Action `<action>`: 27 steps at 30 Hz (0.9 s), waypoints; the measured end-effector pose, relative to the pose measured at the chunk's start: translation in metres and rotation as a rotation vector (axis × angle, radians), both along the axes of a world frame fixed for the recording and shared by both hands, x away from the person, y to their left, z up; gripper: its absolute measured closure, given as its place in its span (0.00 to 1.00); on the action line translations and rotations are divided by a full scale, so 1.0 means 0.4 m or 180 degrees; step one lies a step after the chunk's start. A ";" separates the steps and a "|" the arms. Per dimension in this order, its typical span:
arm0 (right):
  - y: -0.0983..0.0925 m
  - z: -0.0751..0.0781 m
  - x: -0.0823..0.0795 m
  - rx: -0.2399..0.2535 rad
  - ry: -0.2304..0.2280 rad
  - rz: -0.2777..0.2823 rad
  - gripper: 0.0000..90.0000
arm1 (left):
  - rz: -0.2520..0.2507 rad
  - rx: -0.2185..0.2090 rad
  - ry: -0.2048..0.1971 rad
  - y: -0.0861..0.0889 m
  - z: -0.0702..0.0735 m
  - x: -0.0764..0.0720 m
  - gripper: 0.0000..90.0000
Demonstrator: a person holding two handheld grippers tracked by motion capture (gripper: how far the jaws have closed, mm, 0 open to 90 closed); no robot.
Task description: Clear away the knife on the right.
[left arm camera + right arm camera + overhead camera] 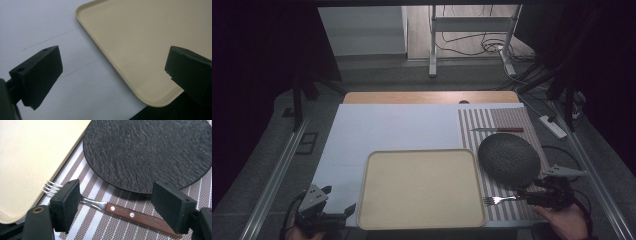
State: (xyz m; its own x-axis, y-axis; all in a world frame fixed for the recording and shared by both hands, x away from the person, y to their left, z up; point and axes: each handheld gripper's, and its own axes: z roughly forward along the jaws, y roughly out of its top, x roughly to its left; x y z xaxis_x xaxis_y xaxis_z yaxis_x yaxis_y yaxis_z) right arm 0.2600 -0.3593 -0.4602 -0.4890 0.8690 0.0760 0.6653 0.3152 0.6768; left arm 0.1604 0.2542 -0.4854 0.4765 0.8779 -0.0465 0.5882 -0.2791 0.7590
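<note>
The worktop (382, 125) is covered on its left and middle by a pale sheet, with a strip of wood showing along the far edge. A large cream tray (421, 189) with a low rim and rounded corners lies at the near middle, and nothing rests in it. To its right a striped placemat (499, 118) in brown and white runs from the far side down to the near edge. On the placemat sits a dark, round, rough-textured plate (509, 159), its left edge close to the tray's right rim. Beyond the plate, a knife (497, 130) with a reddish handle lies crosswise on the stripes. Near the plate's front edge a fork (500, 200) with a wooden, riveted handle lies flat on the placemat, its tines pointing toward the tray and stopping just beside its rim. The right gripper (526, 194), held by a hand (566, 220) at the near right corner, has its jaws spread wide on either side of the fork, not touching it as far as the right gripper view shows. The left gripper (338, 201) hangs at the tray's near left corner, jaws spread apart, one over the pale sheet and one over the tray's rim, holding nothing.
</note>
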 end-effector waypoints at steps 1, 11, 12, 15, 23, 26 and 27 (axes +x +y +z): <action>0.002 0.002 0.002 -0.0007 -0.0007 0.0001 0.26 | 0.0001 -0.0001 0.0000 0.000 0.000 0.000 0.02; 0.013 0.013 0.027 0.0024 -0.0024 0.0125 0.26 | 0.0003 -0.0009 -0.0001 0.001 0.000 -0.001 0.02; 0.014 0.016 0.032 0.0020 -0.0032 0.0126 0.26 | 0.0004 -0.0011 -0.0002 0.001 0.000 -0.001 0.02; 0.012 0.022 0.045 0.0013 -0.0051 0.0120 0.27 | 0.0006 -0.0016 -0.0001 0.001 0.000 0.000 0.02; 0.005 0.034 0.082 0.0031 -0.0087 0.0085 0.27 | 0.0007 -0.0008 0.0011 0.001 0.000 0.002 0.02; 0.004 0.035 0.099 0.0028 -0.0097 0.0073 0.27 | 0.0009 -0.0008 0.0015 0.001 0.000 0.002 0.02; 0.004 0.036 0.103 0.0027 -0.0098 0.0072 0.27 | 0.0009 -0.0009 0.0016 0.001 0.000 0.002 0.02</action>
State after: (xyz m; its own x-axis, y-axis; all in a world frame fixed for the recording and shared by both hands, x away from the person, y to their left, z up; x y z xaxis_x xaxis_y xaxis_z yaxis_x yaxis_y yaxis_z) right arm 0.3014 -0.3575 -0.4458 -0.5106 0.8571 0.0679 0.6369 0.3240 0.6995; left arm 0.1613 0.2546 -0.4856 0.4737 0.8792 -0.0515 0.5929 -0.2751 0.7568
